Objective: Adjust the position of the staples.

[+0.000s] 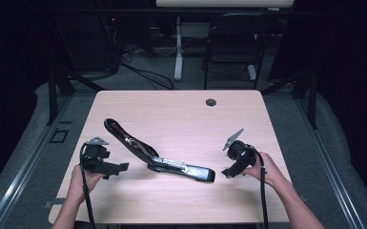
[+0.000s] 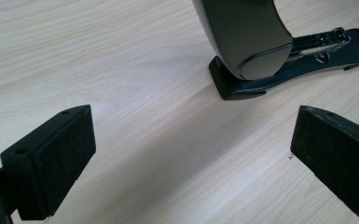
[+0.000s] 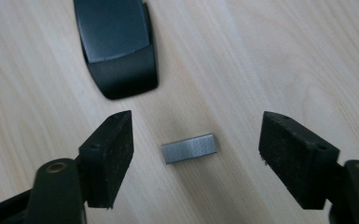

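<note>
A black stapler (image 1: 157, 160) lies swung wide open in the middle of the wooden table (image 1: 181, 109), its top arm raised toward the back left. My left gripper (image 1: 119, 168) is open just left of it, and the left gripper view has the stapler (image 2: 261, 46) ahead of the left gripper (image 2: 191, 154), with bare wood between the pads. My right gripper (image 1: 227, 172) stands open to the right of the stapler's front end (image 3: 116, 51). A short grey strip of staples (image 3: 189, 148) lies flat on the table between the right gripper (image 3: 198, 142) pads, touching neither.
A round cable grommet (image 1: 211, 102) sits near the table's far edge. Beyond the table are a dark chair (image 1: 233, 43), a white desk leg (image 1: 178, 47) and cables on the floor. Both forearms come in over the near edge.
</note>
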The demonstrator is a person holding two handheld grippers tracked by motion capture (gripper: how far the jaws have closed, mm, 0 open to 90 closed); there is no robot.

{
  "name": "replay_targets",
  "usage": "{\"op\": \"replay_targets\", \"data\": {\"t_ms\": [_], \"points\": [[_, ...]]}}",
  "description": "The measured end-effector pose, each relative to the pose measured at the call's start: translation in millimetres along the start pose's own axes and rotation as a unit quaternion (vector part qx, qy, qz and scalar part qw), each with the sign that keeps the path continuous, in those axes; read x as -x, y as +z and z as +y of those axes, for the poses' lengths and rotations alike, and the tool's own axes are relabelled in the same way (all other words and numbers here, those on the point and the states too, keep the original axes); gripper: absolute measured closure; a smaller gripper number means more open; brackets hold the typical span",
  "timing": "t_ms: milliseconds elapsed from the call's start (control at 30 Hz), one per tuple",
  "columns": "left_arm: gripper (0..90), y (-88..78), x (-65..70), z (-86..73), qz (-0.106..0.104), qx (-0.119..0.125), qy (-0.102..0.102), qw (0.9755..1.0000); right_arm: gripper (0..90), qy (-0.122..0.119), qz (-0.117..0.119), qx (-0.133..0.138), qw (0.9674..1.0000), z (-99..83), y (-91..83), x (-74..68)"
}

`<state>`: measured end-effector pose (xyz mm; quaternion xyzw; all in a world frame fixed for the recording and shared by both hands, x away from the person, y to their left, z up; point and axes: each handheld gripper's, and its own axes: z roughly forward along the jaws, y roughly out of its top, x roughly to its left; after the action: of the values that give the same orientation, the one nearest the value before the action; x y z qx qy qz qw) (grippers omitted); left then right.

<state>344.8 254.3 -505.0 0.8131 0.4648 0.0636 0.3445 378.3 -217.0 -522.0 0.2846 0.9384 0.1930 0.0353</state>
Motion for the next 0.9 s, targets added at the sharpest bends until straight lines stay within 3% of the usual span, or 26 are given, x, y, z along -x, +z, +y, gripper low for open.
{"op": "replay_targets", "data": {"t_ms": [133,333,433,533,700,767,900], "points": [[0.0,-0.1,-0.9,-0.2,0.001,0.000,-0.003,1.0000,13.8,0.064,-0.006,0.009,0.9979,-2.8,-0.1,-2.0],[0.0,0.6,-0.3,0.3,0.001,-0.002,0.000,1.0000,14.8,0.122,-0.032,0.004,0.9921,-14.0,0.3,-3.5],[0.0,0.0,1.0,0.9,0.006,0.004,0.002,1.0000,20.1,0.135,-0.047,0.001,0.9898,-12.6,1.5,-3.0],[0.0,0.2,0.6,1.0,0.007,0.004,0.002,1.0000,27.0,0.131,-0.049,-0.009,0.9901,-9.1,4.6,-3.1],[0.0,1.6,0.5,1.0,0.005,0.000,0.002,1.0000,34.1,0.141,-0.056,-0.001,0.9884,-6.5,12.0,-4.8],[0.0,2.0,0.7,1.2,0.004,-0.001,0.002,1.0000,35.1,0.129,-0.061,-0.021,0.9896,-5.4,12.5,-3.1],[0.0,2.4,1.1,1.2,0.005,-0.003,0.001,1.0000,37.1,0.126,-0.062,-0.030,0.9896,-4.1,15.9,-2.2]]}}
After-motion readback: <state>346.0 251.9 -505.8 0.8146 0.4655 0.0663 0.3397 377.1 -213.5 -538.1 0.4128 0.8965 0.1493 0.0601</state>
